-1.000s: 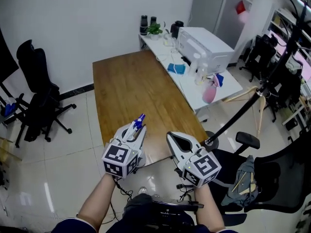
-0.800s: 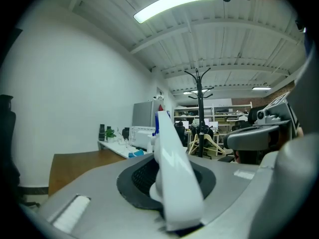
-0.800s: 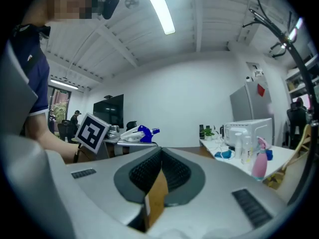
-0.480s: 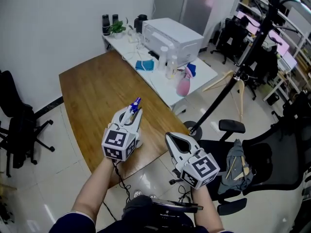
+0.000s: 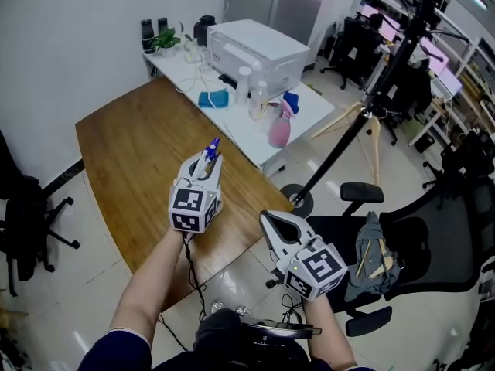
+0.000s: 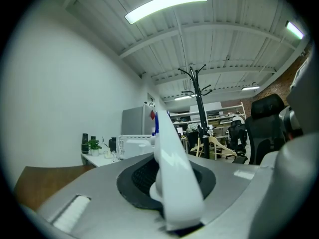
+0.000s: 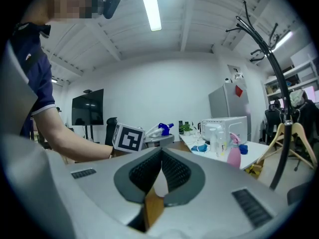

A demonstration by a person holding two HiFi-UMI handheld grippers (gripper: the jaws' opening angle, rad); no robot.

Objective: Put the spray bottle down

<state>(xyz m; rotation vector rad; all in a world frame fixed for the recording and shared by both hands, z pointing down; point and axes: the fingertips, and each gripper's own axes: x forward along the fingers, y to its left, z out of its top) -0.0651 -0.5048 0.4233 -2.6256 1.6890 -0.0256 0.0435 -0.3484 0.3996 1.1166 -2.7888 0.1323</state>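
My left gripper (image 5: 207,163) is shut on a white spray bottle (image 5: 207,161) whose blue nozzle (image 5: 212,144) sticks out past the fingertips. It hangs above the near part of the brown wooden table (image 5: 131,153). In the left gripper view the white bottle (image 6: 172,168) stands between the grey jaws. My right gripper (image 5: 280,224) is off the table's near right corner, over the floor, shut with nothing in it. The right gripper view shows its tips (image 7: 160,151) meeting, with the left gripper's marker cube (image 7: 128,137) and the bottle's blue nozzle (image 7: 163,129) beyond.
A white side table (image 5: 241,134) stands right of the wooden one with a printer (image 5: 255,49), a pink spray bottle (image 5: 278,128) and a blue cloth (image 5: 213,99). A black coat stand (image 5: 363,107) and an office chair (image 5: 402,242) are on the right.
My left gripper has carried the bottle forward from the table's near edge to above the tabletop. The right gripper shifted a little and stays shut.
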